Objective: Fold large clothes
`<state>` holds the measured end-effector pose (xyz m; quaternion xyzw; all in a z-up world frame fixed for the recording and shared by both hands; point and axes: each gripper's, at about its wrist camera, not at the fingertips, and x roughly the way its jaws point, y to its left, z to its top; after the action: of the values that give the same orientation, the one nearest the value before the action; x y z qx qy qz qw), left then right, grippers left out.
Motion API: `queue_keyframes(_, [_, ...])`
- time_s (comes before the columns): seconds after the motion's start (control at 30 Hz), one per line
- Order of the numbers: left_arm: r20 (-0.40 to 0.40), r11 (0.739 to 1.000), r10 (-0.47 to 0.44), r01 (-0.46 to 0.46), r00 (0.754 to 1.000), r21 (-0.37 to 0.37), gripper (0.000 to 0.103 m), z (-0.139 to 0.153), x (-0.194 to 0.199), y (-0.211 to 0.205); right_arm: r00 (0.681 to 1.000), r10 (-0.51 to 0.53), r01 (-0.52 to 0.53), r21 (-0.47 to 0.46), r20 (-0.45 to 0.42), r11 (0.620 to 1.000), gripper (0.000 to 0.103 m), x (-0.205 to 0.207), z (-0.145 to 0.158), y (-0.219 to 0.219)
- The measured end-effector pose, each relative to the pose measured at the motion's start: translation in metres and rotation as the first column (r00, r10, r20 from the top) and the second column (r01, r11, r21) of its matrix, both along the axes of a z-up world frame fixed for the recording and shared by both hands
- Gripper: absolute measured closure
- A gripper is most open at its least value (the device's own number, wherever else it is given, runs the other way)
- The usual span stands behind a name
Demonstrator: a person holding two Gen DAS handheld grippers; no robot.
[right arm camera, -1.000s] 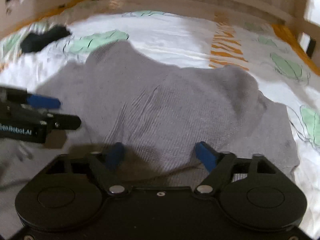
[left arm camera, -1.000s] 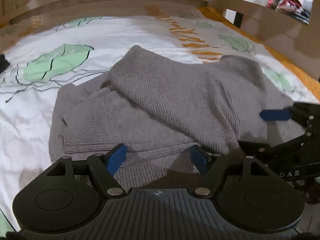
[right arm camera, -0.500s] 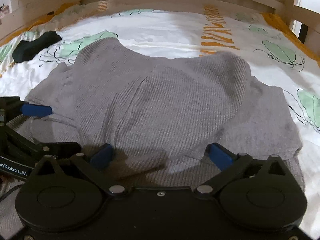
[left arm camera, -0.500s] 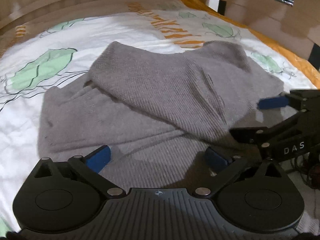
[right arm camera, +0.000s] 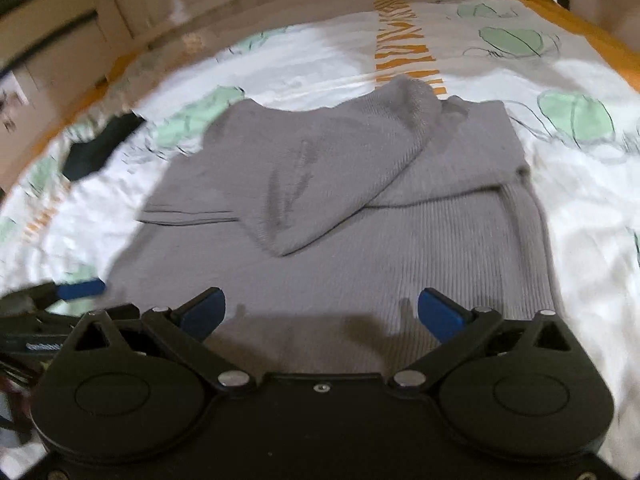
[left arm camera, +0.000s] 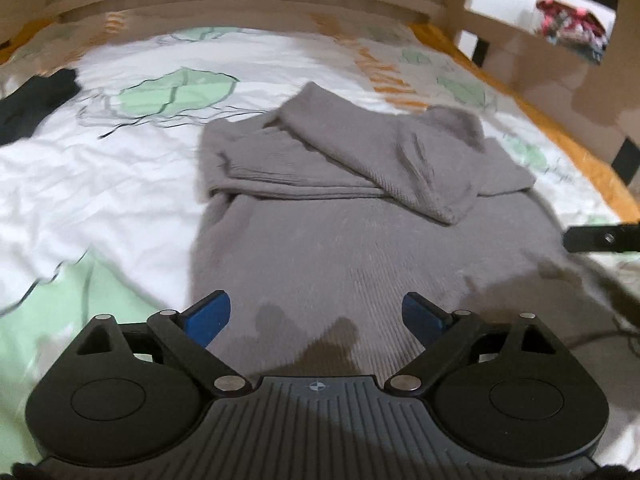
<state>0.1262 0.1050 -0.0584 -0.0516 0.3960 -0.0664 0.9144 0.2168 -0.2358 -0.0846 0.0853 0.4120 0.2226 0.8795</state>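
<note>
Fingers of left gripper (left arm camera: 316,314) and right gripper (right arm camera: 320,312) spread, empty, above one grey sweater (left arm camera: 340,240); one black cloth (left arm camera: 32,100) nearby.

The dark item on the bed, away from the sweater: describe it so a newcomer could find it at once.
Start from the bed sheet, white with green leaf prints, where the grey sweater lies in the middle. Look left of the sweater toward the sheet's far-left edge: a small black piece of cloth lies crumpled there. It is the only black fabric on the sheet and lies apart from the sweater.
</note>
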Motion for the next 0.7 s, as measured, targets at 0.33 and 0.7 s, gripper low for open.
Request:
queue_keyframes(0.33, [-0.03,0.994,0.109,-0.109,0.994,-0.001,0.01,0.002,-0.047,0.011,0.996,-0.084,0.083,0.024,0.027,0.996,0.001,-0.065,0.014,-0.046])
queue_keyframes(0.7, [-0.078,0.991,0.131,-0.132,0.988,0.003,0.01,-0.011,-0.071,0.003,0.985,-0.167,0.165,0.043,0.045,0.985,0.001,-0.106,0.004,-0.074])
